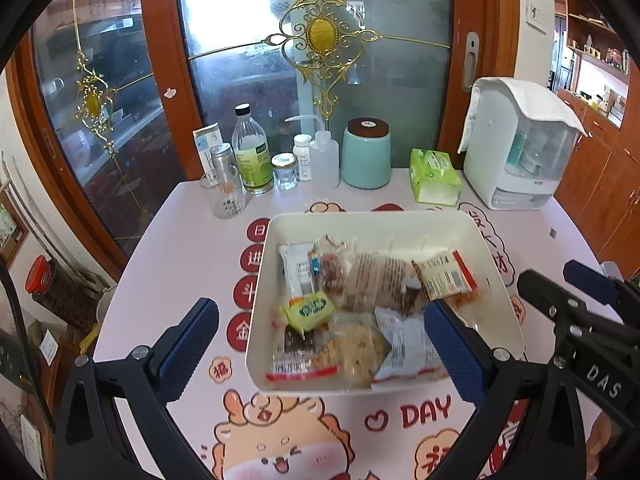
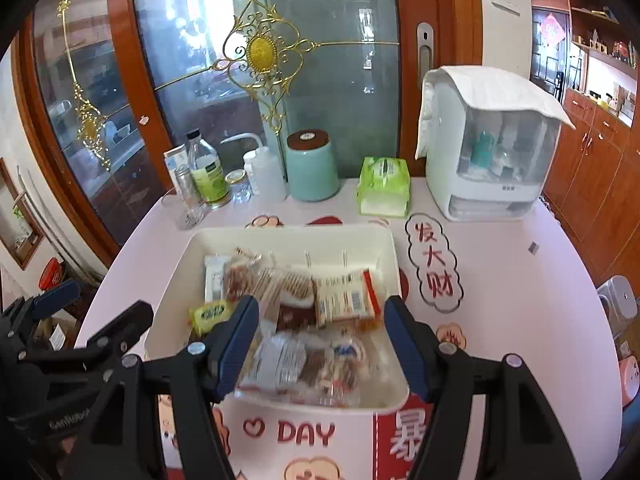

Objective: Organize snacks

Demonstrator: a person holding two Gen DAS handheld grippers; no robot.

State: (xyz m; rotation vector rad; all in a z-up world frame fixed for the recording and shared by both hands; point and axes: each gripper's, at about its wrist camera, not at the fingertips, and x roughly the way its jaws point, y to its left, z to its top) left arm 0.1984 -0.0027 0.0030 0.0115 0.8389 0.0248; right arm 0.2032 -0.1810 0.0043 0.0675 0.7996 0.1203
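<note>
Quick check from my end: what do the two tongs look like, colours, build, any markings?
Both match: black angular plastic frames with silver screws and blue textured pads on the fingers. The left tongs show in the right view with white lettering on the body; the right tongs show in the left view with white "DAS" letters.

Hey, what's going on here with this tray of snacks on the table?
A person holds a gripper in each hand over a white tray on the table. The wrapped snacks all lie inside the tray, among them a green packet and a red-edged packet. The left gripper and the right gripper both hover open above the tray, with nothing held.
</note>
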